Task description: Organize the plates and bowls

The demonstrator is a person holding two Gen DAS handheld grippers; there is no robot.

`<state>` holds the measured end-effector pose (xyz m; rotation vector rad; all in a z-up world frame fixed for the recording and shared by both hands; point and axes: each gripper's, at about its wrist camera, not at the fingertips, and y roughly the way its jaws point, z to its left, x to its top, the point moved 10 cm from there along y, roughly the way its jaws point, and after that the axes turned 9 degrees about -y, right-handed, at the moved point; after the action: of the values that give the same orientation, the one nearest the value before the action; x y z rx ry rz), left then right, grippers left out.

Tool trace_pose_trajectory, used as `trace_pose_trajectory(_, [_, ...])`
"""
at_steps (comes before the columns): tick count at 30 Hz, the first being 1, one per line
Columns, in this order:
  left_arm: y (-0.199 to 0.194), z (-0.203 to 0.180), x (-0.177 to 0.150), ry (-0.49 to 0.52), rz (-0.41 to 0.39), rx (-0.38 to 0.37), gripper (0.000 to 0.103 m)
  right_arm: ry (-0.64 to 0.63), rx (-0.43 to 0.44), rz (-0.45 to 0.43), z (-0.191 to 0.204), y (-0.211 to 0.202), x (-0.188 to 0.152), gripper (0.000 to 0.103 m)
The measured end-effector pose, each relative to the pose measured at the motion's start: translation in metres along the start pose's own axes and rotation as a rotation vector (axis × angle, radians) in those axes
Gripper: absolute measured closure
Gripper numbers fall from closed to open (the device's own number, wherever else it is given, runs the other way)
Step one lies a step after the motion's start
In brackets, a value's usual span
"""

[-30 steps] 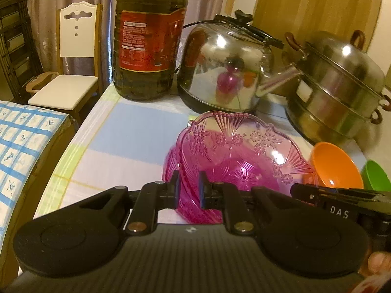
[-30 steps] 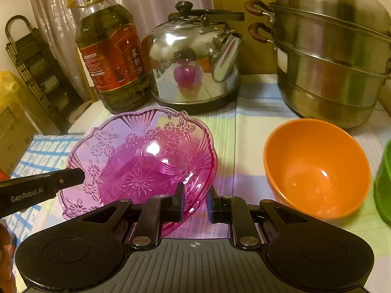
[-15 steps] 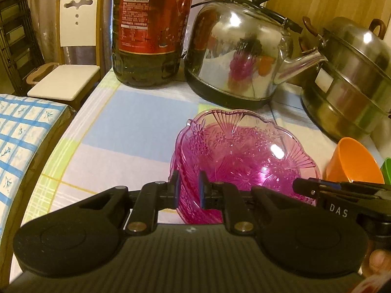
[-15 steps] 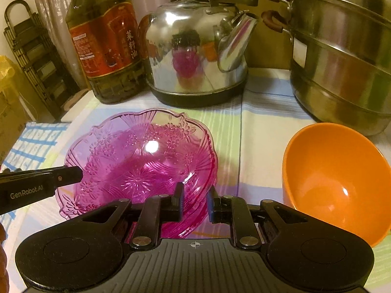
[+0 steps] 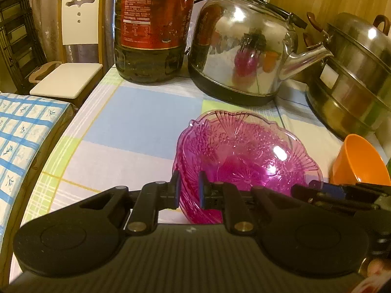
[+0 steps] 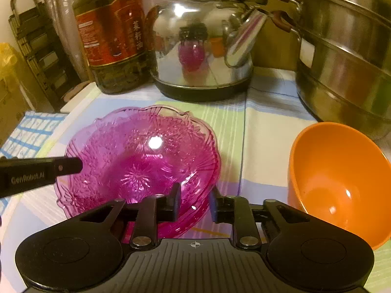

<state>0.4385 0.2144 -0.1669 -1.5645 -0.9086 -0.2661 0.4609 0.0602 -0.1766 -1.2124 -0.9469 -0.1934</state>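
Note:
A pink cut-glass bowl [image 5: 244,161] sits nested on a second pink bowl on the checked tablecloth; it also shows in the right wrist view [image 6: 139,156]. My left gripper [image 5: 188,191] straddles the bowl's left rim, its jaws a little apart. My right gripper [image 6: 194,204] straddles the bowl's right rim, its jaws wider apart. An orange bowl [image 6: 339,180] stands to the right of the pink bowls, seen also in the left wrist view [image 5: 358,158].
A steel kettle [image 6: 200,48], a large oil bottle [image 6: 112,34] and a stacked steel steamer pot [image 6: 347,56] line the back of the table. A white chair [image 5: 70,56] stands beyond the table's left edge [image 5: 48,146].
The pink bowl has come down level onto the bowl beneath it. Both sets of jaws have widened slightly on the rim, the right more so.

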Motion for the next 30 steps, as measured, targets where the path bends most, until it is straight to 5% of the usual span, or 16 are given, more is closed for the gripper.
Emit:
trace_pose_trajectory(4, [-0.001,0.004,0.002,-0.014,-0.011,0.012,0.084,0.014,0.025,0.007,0.004,0.003,-0.003,0.055])
trace_pose_trajectory(18, [-0.023,-0.004,0.008,-0.039,-0.049,-0.024,0.084,0.054,0.012,-0.047,-0.007,-0.019,0.004,0.055])
trace_pose_trajectory(30, [-0.074,-0.060,-0.026,0.033,-0.057,-0.154,0.084,0.131,-0.017,-0.048,-0.019,-0.078,-0.018,0.055])
